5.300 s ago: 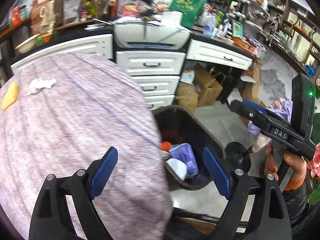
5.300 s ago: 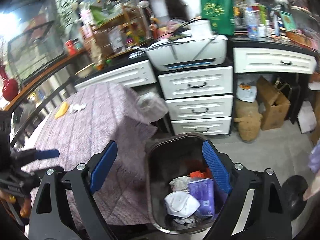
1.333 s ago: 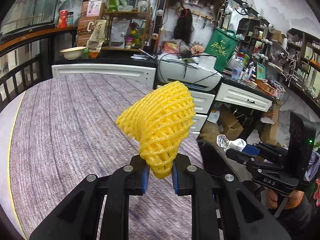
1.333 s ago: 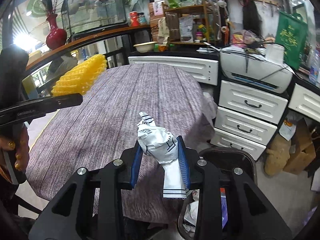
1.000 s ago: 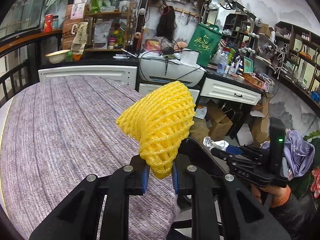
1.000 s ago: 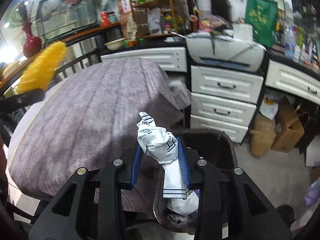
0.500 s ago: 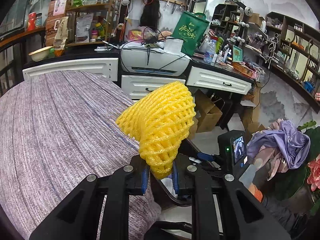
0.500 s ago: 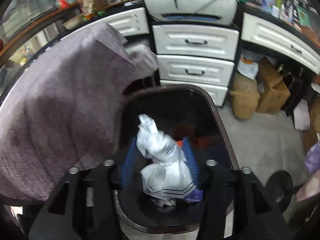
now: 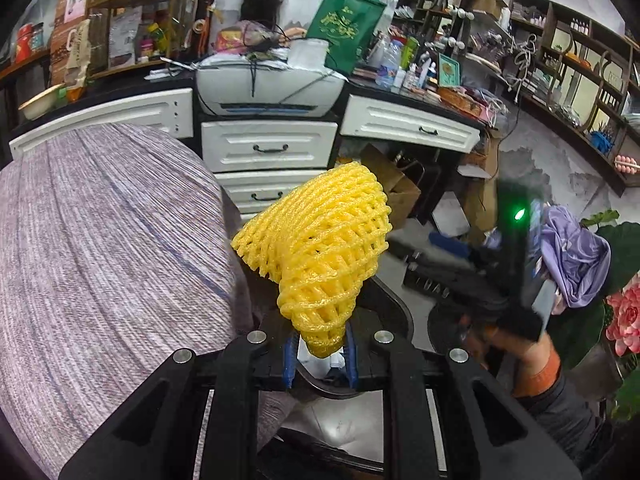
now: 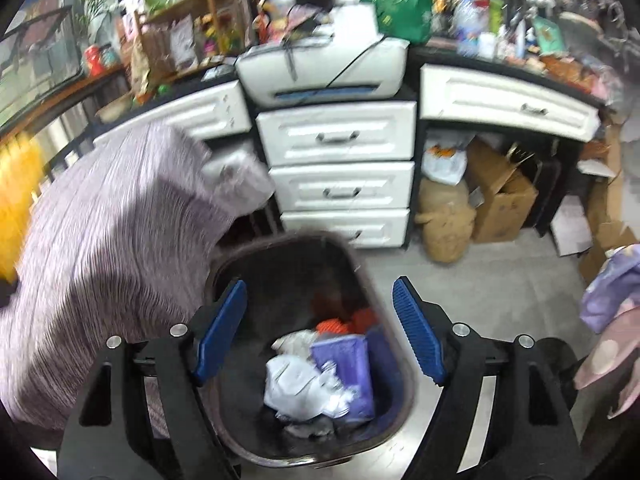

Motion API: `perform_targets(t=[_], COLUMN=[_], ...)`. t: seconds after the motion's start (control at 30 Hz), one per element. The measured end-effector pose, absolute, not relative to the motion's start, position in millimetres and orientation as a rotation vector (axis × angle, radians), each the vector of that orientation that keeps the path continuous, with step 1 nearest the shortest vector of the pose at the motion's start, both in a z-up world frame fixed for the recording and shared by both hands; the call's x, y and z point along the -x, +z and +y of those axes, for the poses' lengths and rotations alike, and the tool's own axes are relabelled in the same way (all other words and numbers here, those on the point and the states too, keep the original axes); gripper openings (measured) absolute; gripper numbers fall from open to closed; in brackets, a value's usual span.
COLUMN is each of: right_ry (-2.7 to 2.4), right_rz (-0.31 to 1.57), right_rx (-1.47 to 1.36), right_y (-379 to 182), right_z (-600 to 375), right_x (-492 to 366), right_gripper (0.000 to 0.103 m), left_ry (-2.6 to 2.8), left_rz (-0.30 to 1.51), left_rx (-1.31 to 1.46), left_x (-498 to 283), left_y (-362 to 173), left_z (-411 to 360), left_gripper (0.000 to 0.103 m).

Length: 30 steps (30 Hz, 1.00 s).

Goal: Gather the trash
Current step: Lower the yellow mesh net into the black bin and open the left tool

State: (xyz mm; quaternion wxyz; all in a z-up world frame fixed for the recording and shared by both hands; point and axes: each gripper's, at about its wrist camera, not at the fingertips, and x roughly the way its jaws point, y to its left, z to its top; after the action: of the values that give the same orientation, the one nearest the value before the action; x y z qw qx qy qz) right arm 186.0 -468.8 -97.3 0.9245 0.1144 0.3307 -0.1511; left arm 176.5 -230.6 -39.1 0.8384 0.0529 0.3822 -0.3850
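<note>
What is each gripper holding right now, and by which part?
Left gripper: the yellow foam net, pinched at its narrow lower end. Right gripper: nothing, jaws opening over the trash bin.

White drawers (image 10: 336, 160) fill the frame's middle under a black counter (image 9: 400, 90), a printer (image 9: 268, 88) on top. Cluttered shelves (image 9: 568, 48) line the upper right wall. A purple-clothed table (image 9: 100, 240) fills the left; cardboard boxes (image 10: 500, 200) sit on grey floor (image 10: 500, 280) right of centre.
</note>
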Motion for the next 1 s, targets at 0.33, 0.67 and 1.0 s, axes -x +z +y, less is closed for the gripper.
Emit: perform_targets(t=[0.33, 0.67, 1.0], right_ry=[-0.423, -0.431, -0.424], right_rz=[0.530, 0.505, 0.502], right_rx=[-0.308, -0.334, -0.344], right_y=[-48.4, -40.4, -40.1], right_z=[-504.0, -512.1, -513.4], right_x=[-150.0, -139.6, -136.3], right_gripper=[0.084, 0.084, 0.084], left_ry=[-0.887, -0.928, -0.902], left_rz=[0.960, 1.077, 1.101], left_rx=[-0.179, -0.274, -0.361], left_x=[-188.8, -196.0, -199.2], left_y=[-64.2, -90.2, -107.9], left_z=[-273.0, -309.3, -328.0], left_gripper=[0.018, 0.019, 0.056])
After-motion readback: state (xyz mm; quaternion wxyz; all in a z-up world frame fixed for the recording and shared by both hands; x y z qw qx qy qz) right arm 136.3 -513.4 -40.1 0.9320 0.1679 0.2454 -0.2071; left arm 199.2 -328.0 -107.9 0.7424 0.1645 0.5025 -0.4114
